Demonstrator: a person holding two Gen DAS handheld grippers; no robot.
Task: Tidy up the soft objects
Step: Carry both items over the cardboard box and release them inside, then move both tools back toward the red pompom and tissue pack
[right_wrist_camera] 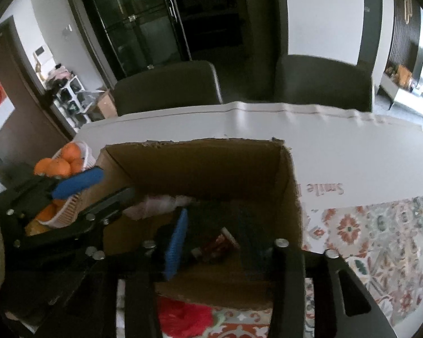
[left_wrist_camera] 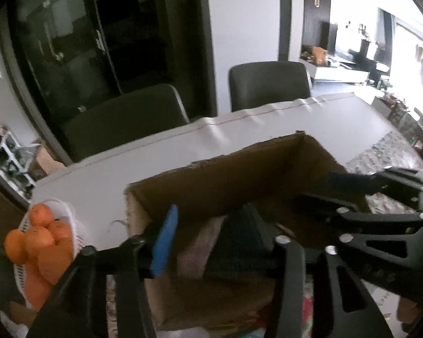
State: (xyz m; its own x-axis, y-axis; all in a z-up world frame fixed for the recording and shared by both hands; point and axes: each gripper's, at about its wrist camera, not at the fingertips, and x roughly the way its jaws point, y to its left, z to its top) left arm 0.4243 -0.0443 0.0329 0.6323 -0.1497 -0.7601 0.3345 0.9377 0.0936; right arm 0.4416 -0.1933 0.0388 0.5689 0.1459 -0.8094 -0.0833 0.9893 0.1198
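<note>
An open cardboard box (left_wrist_camera: 225,157) (right_wrist_camera: 194,140) stands on the table in front of both grippers. A dark cloth (left_wrist_camera: 234,242) (right_wrist_camera: 208,214) lies inside it beside a pale pink soft piece (left_wrist_camera: 200,242) (right_wrist_camera: 158,202) and something red (right_wrist_camera: 220,242). My left gripper (left_wrist_camera: 211,225) reaches into the box's left part, jaws apart, the dark cloth lying below between its blue pad (left_wrist_camera: 165,242) and the other finger. My right gripper (right_wrist_camera: 211,219) is in the same way open over the dark cloth. Each gripper shows in the other's view, also open. A red fluffy piece (right_wrist_camera: 183,318) lies outside the box's near wall.
A white basket of oranges (left_wrist_camera: 42,233) (right_wrist_camera: 67,157) stands just left of the box. The table has a white cover (right_wrist_camera: 338,152) at the far side and a floral cloth (right_wrist_camera: 380,239) to the right. Two dark chairs (left_wrist_camera: 268,84) stand behind it.
</note>
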